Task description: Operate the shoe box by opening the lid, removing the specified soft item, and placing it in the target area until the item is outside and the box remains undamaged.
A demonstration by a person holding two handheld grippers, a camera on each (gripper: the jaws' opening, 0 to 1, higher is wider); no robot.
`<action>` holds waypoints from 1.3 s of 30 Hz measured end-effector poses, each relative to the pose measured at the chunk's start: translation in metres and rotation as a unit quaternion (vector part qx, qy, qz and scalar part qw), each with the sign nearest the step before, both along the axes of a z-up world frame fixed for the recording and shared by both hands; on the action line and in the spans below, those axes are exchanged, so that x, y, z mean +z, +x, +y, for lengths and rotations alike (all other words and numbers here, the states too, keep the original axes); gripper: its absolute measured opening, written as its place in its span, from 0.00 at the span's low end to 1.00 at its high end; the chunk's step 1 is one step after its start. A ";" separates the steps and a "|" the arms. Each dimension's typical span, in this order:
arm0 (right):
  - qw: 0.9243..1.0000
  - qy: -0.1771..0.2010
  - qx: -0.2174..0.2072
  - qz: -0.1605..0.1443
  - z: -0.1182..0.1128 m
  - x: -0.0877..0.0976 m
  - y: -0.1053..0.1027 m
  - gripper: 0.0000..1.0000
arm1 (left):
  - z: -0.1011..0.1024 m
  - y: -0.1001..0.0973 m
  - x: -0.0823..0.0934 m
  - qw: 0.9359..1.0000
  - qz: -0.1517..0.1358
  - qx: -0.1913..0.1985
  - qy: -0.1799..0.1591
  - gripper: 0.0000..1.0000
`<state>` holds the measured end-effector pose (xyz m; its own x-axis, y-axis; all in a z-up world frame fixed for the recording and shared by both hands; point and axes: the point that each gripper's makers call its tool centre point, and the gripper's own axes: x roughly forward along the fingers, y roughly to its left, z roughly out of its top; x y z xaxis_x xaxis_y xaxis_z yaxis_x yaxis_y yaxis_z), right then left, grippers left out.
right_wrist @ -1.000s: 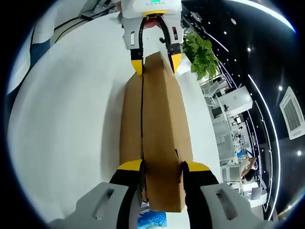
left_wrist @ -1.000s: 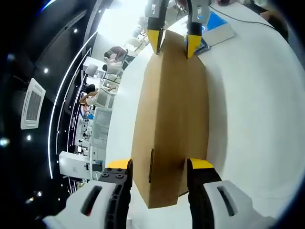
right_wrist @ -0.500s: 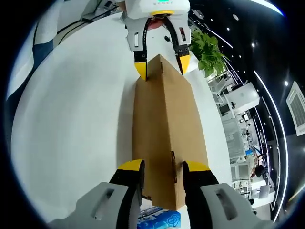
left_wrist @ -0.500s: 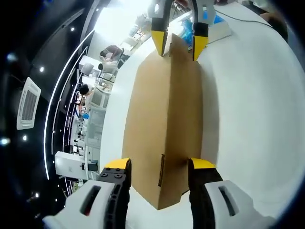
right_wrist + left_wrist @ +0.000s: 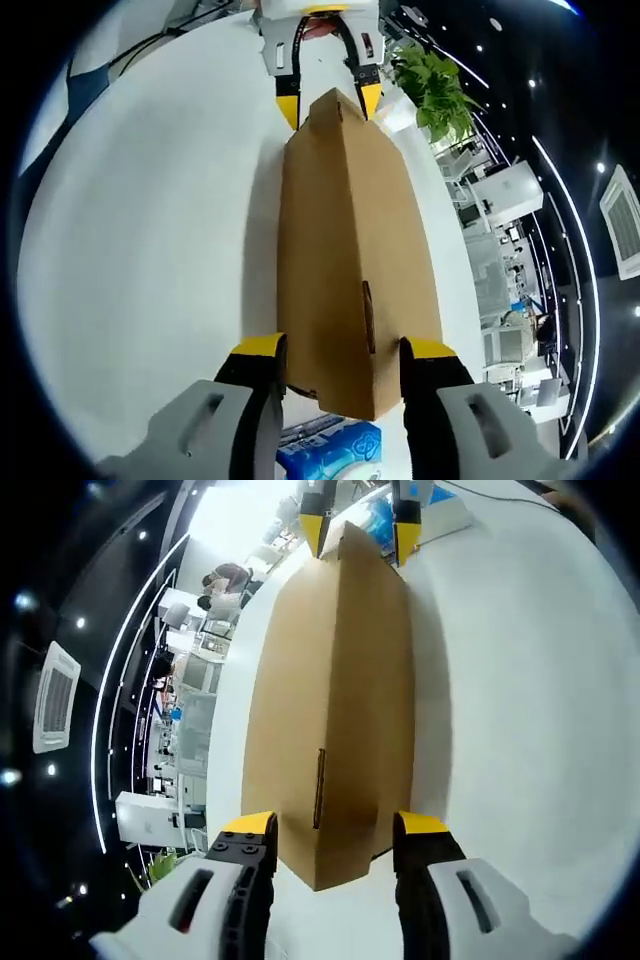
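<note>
A brown cardboard shoe box (image 5: 335, 680) lies lengthwise on the white table (image 5: 520, 710) with its lid down. My left gripper (image 5: 334, 826) is open, its yellow-tipped jaws standing either side of the box's near end. Across the table my right gripper (image 5: 358, 528) straddles the far end. In the right gripper view the same box (image 5: 345, 240) runs away from my open right gripper (image 5: 344, 348), and my left gripper (image 5: 328, 100) brackets its far corner. I cannot tell whether any pad touches the cardboard. What is inside the box is hidden.
A blue tissue pack (image 5: 330, 452) lies just under the right gripper, also seen as the blue pack (image 5: 383, 515). A white-and-blue carton (image 5: 445, 508) sits beyond it. A potted plant (image 5: 435, 85) stands off the table's edge. People work at desks (image 5: 225, 585) in the background.
The box has turned so a broad face shows instead of its raised edge. The right gripper's jaws stand a little wider apart than before. Both grippers stay at the box's ends.
</note>
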<state>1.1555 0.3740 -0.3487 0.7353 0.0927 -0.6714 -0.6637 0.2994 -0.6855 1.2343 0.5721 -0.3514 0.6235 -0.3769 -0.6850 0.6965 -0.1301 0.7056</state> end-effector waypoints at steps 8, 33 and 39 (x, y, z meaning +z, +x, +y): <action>1.000 -0.011 0.010 0.001 -0.002 -0.003 0.001 0.39 | 0.001 0.004 -0.002 1.000 -0.016 -0.011 0.012 0.40; 0.999 -0.028 -0.001 -0.023 0.000 -0.014 -0.002 0.47 | 0.002 0.005 -0.008 0.998 -0.064 -0.028 0.008 0.38; 0.998 -0.040 -0.012 -0.037 -0.004 -0.008 0.005 0.36 | 0.002 0.005 -0.009 0.997 -0.065 -0.029 -0.010 0.38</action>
<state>1.1605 0.3704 -0.3565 0.7848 0.0221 -0.6194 -0.6031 0.2574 -0.7550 1.2389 0.5743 -0.3599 0.6836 -0.4271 -0.5918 0.5909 -0.1520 0.7923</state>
